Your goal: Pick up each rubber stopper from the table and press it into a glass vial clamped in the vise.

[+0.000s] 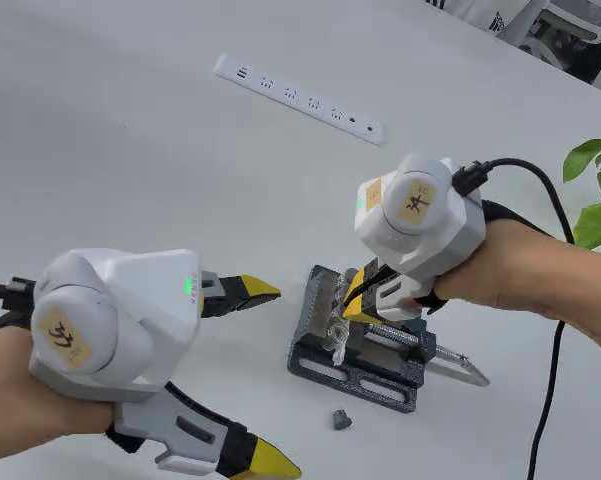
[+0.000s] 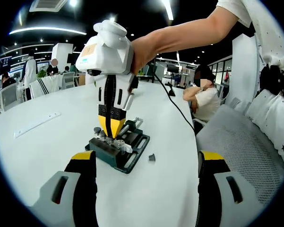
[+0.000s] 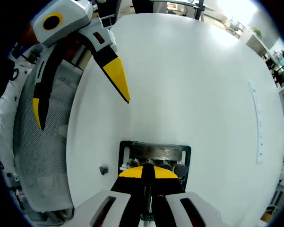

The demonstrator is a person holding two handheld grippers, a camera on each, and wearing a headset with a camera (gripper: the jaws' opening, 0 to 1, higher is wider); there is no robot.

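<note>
A dark vise [image 1: 352, 372] [image 2: 132, 152] [image 3: 154, 150] stands on the white table and clamps a row of small glass vials [image 2: 105, 137]; one vial carries a grey stopper [image 2: 96, 129]. My right gripper [image 1: 357, 306] [image 2: 111, 128] [image 3: 146, 172] points down with its yellow tips shut together right on top of the vials; I see nothing between them. One loose grey rubber stopper [image 1: 341, 420] [image 2: 151, 157] [image 3: 103, 170] lies on the table just in front of the vise. My left gripper [image 1: 265, 375] [image 2: 146, 155] [image 3: 82, 112] hovers open to the vise's left, holding nothing.
A white power strip [image 1: 298, 97] [image 2: 37, 124] lies at the far side of the table. Green plant leaves [image 1: 595, 190] stand at the right edge. A black cable [image 1: 552, 330] trails from the right gripper. People sit in the background.
</note>
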